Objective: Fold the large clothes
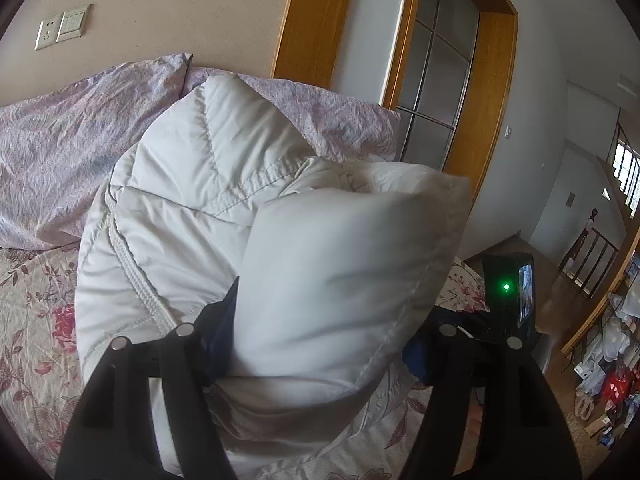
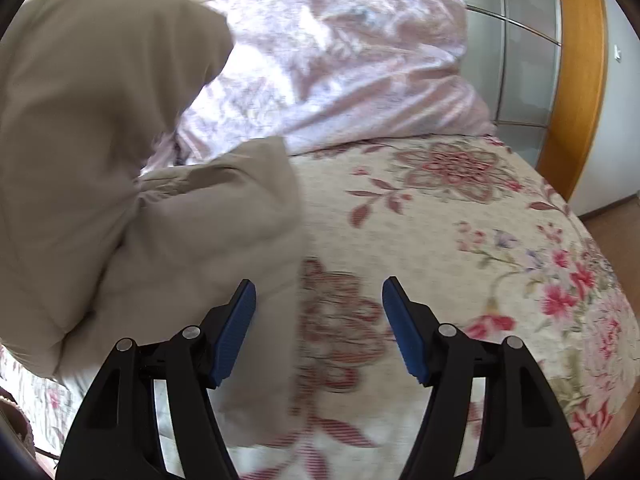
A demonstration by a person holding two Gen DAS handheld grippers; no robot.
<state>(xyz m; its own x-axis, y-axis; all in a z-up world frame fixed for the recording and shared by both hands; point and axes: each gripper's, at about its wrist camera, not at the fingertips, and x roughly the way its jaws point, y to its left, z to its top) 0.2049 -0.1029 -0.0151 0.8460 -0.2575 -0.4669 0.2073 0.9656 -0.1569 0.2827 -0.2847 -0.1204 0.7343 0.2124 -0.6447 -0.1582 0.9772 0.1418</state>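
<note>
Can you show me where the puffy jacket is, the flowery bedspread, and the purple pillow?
puffy jacket point(image 1: 320, 280): left wrist view, on the raised padded fold.
flowery bedspread point(image 2: 460, 216): right wrist view, on a bare patch near the big flower.
purple pillow point(image 2: 360, 60): right wrist view, on its crinkled top.

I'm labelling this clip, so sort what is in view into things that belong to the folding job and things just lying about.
Belongs to the job:
- puffy white jacket
- left gripper, its fingers around a fold of the jacket
- right gripper, open
- floral bedspread, the work surface

Just lying about:
- lilac pillows
- wall sockets
- bags on the floor
</note>
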